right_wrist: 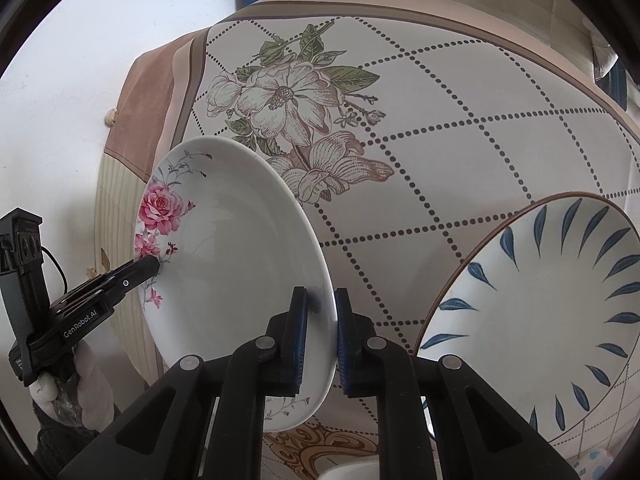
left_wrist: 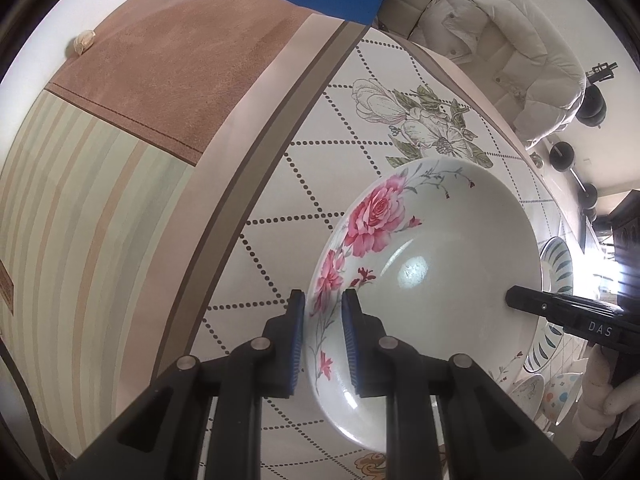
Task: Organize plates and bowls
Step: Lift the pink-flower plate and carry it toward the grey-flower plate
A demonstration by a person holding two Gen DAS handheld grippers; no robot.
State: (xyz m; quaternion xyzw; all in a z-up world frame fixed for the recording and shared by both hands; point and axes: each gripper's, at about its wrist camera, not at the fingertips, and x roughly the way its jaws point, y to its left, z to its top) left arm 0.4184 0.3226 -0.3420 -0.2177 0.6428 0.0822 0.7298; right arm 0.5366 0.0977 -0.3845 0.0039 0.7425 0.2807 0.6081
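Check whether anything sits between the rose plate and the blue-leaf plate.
Nothing visible does. The rose plate, pinched at opposite rims by the left gripper and right gripper, has only bare tablecloth between it and the blue-leaf plate.

Desk: covered by a cloth [right_wrist: 460, 128] with dotted diamond lines and printed flowers, brown and striped borders.
Floor: pale, glossy [left_wrist: 48, 20].
Seating: white padded jacket [left_wrist: 508, 48] over a chair.
Light: bright daylight at right.
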